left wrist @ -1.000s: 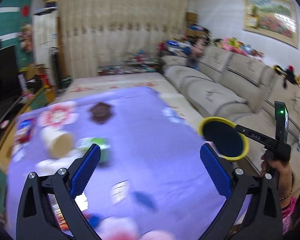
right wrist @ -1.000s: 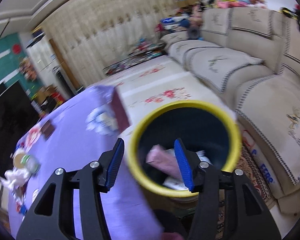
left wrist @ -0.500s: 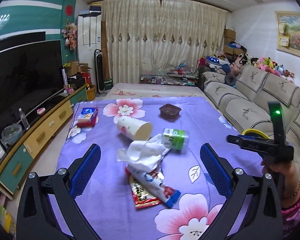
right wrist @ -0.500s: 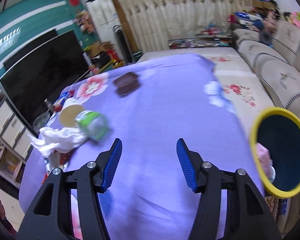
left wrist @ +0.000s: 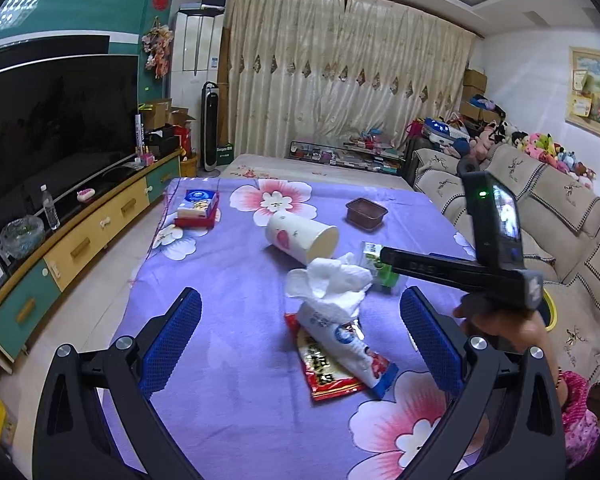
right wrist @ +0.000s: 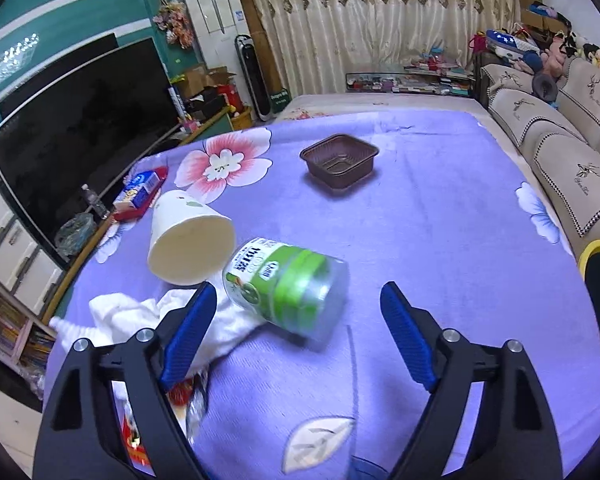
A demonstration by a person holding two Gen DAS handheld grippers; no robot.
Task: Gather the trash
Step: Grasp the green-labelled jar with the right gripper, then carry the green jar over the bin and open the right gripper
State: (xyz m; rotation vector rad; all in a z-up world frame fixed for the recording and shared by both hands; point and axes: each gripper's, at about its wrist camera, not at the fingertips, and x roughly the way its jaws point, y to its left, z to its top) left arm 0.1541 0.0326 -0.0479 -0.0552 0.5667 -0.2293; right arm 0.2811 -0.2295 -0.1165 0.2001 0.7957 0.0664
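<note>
Jaws of the right gripper (right wrist: 298,330), just spread wide and gripping nothing, are lined up on the green tub (right wrist: 286,290) lying on its side just ahead, long axis slanted toward the paper cup (right wrist: 188,238) touching it, left gripper (left wrist: 300,344) farther off.

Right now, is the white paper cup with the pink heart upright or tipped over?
Tipped over. The white paper cup lies on its side on the purple floral tablecloth, open mouth facing the camera, apparently empty.
</note>
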